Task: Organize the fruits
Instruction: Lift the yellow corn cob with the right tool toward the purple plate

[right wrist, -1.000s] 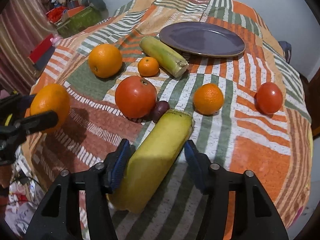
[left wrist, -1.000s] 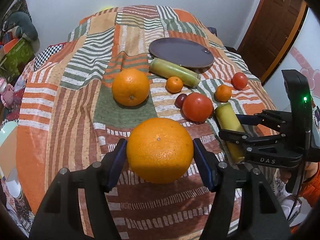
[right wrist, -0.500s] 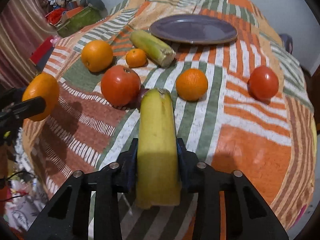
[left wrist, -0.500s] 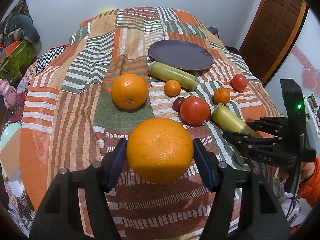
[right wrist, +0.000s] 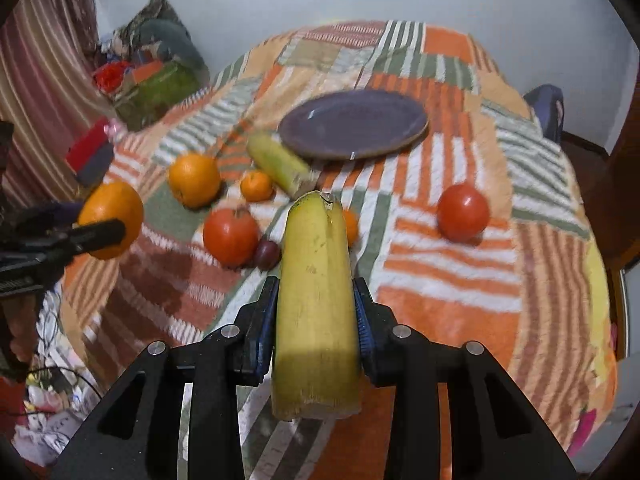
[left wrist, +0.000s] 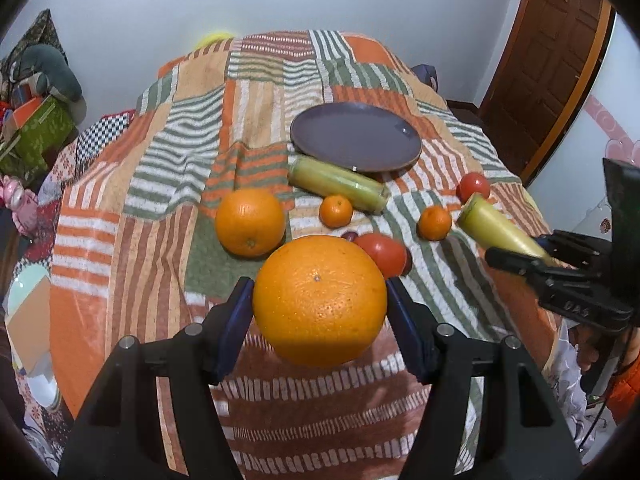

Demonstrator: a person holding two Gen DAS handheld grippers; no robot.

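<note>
The plate (right wrist: 352, 124) is seen bare, so nothing is judged sorted yet; most fruit is left on the bedspread (right wrist: 448, 280). A large orange (left wrist: 320, 300) is clamped in the left gripper (left wrist: 320, 308) above the cloth. A banana piece (right wrist: 316, 304) is pinched in the right gripper (right wrist: 316, 312), lifted, its long axis pointed away along the fingers toward the plate.
</note>
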